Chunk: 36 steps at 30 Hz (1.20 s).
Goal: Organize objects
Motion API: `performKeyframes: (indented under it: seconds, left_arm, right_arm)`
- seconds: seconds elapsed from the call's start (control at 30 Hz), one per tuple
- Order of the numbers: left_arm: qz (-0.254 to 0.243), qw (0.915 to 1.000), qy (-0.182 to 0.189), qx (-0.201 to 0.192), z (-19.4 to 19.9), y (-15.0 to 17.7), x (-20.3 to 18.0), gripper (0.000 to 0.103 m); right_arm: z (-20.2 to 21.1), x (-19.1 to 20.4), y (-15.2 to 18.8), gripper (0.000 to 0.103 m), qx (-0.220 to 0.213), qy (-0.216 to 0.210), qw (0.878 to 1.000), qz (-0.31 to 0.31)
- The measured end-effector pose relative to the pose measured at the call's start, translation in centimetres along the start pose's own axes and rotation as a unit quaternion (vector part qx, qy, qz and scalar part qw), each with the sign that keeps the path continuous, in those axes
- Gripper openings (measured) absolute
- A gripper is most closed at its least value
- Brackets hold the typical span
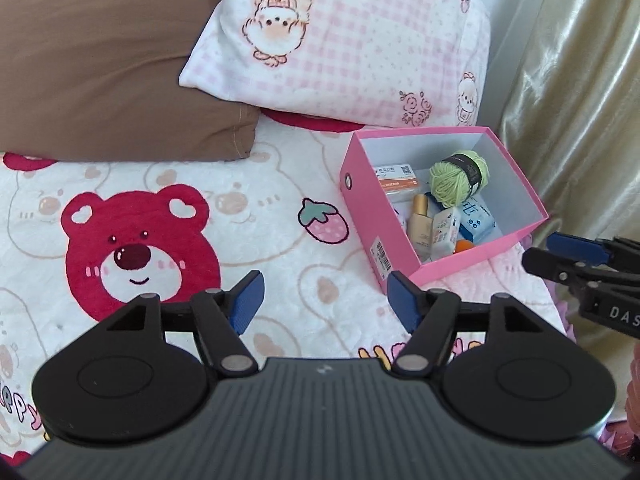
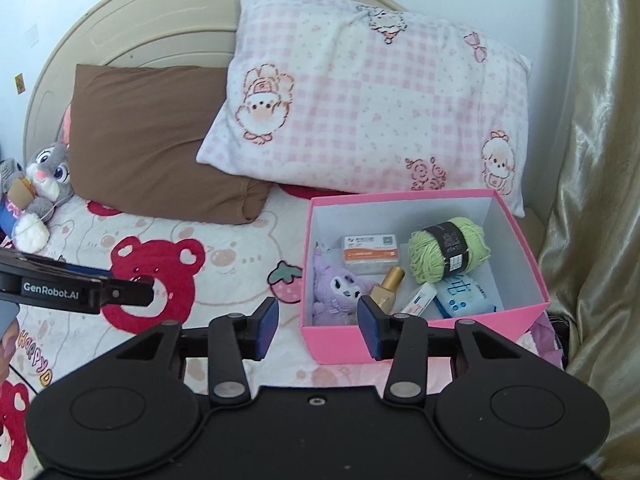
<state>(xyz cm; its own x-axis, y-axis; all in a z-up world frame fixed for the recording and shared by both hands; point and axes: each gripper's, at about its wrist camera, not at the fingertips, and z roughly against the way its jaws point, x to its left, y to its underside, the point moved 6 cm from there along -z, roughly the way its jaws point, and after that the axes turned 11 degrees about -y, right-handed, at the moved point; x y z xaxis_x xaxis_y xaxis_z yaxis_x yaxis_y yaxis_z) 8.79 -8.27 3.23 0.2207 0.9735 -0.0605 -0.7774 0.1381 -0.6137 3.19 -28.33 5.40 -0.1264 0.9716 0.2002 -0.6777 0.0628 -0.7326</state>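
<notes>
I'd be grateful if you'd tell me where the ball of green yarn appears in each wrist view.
Left wrist view: green yarn right of centre, at the far end of the pink box.
Right wrist view: green yarn right of centre, in the box's far right corner.
Shared landmark: the pink checked pillow behind the box.

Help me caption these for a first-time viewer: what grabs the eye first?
The pink box on the bed's right side, holding green yarn, a purple plush and small packets. Behind it leans a pink checked pillow beside a brown pillow. A red bear printed on the blanket fills the left, with both grippers open and empty.
</notes>
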Motion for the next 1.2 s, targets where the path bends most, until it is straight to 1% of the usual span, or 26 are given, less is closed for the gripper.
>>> performKeyframes:
  seconds: [0.17,0.27,0.37,0.47,0.57,0.6,0.63,0.7,0.8,0.93,1.0,1.07,1.2]
  left_arm:
    - [0.004,1.0000,-0.009,-0.001,0.7,1.1,0.2,0.067]
    - [0.008,0.9998,-0.021,-0.002,0.9,1.7,0.6,0.068]
    - [0.022,0.9995,-0.020,0.002,1.1,2.4,1.3,0.068]
    - [0.034,0.9990,-0.029,0.000,1.4,2.9,2.0,0.069]
    - [0.034,0.9987,-0.038,0.000,1.4,3.2,2.5,0.070]
    - [0.037,0.9985,-0.041,0.000,1.3,3.2,2.7,0.071]
    - [0.041,0.9983,-0.042,0.001,1.3,3.3,2.9,0.072]
    - [0.046,0.9979,-0.045,0.003,1.1,3.6,3.1,0.074]
    - [0.046,0.9978,-0.048,0.006,0.8,4.0,3.2,0.076]
    - [0.052,0.9975,-0.048,0.006,0.8,4.4,3.5,0.079]
    - [0.058,0.9970,-0.050,0.004,0.8,4.5,3.8,0.083]
    - [0.067,0.9962,-0.056,-0.001,0.8,4.5,4.1,0.094]
    - [0.060,0.9946,-0.083,-0.017,0.8,4.4,4.6,0.098]
  right_arm:
    - [-0.2,1.4,0.8,0.050,0.010,-0.010,1.000,0.011]
    - [-0.3,1.9,1.0,0.054,0.012,-0.008,1.000,0.014]
    - [-0.4,2.2,1.2,0.059,0.013,-0.007,1.000,0.015]
    - [-0.6,2.5,1.4,0.067,0.017,0.003,1.000,0.020]
    - [-1.1,2.3,1.6,0.077,0.028,0.013,1.000,0.003]
    - [-1.3,2.3,1.7,0.083,0.031,0.016,0.999,-0.001]
    - [-1.4,2.2,1.8,0.087,0.034,0.018,0.999,-0.003]
    - [-1.5,2.3,1.8,0.088,0.034,0.023,0.999,-0.003]
    - [-1.5,2.2,1.8,0.094,0.036,0.035,0.999,-0.007]
    - [-1.8,1.7,1.8,0.095,0.054,0.061,0.997,-0.015]
    - [-1.9,1.5,1.9,0.095,0.062,0.068,0.996,-0.019]
    - [-2.0,1.5,2.1,0.095,0.068,0.070,0.995,-0.019]
    - [-1.9,1.6,2.4,0.095,0.071,0.074,0.994,-0.019]
